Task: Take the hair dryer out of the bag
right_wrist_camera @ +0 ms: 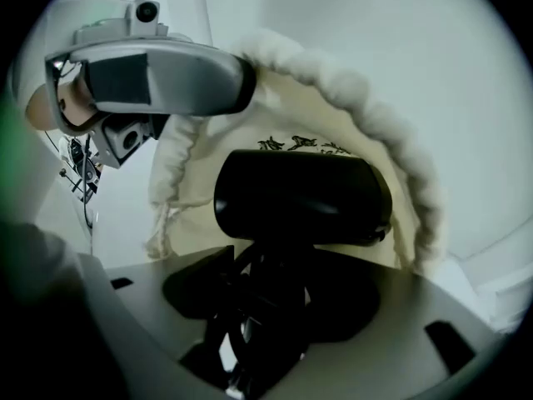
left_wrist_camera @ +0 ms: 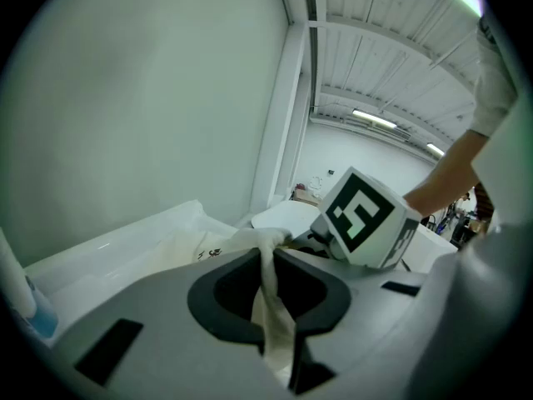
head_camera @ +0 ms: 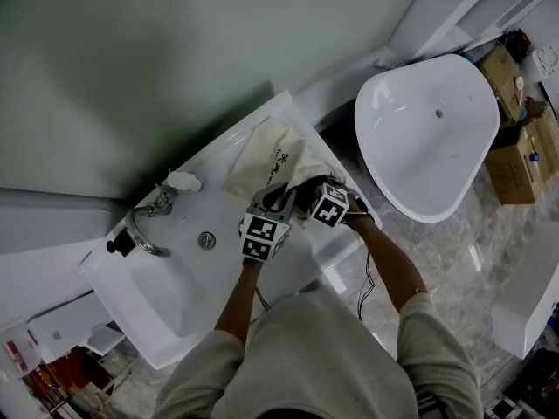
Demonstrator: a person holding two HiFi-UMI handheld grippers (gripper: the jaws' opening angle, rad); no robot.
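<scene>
Left tool (left_wrist_camera: pixel 268 273) is clamped on the bag (right_wrist_camera: pixel 291 123) rim, holding its mouth up. Right tool (right_wrist_camera: pixel 279 307), the nearer one, grips the hair dryer (right_wrist_camera: pixel 301 197) handle inside that mouth, the barrel lying crosswise just ahead

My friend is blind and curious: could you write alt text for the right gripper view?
A black hair dryer sits between the jaws of the right gripper, in the mouth of a cream drawstring bag. At upper left, the left gripper pinches the bag's ruffled rim.
</scene>
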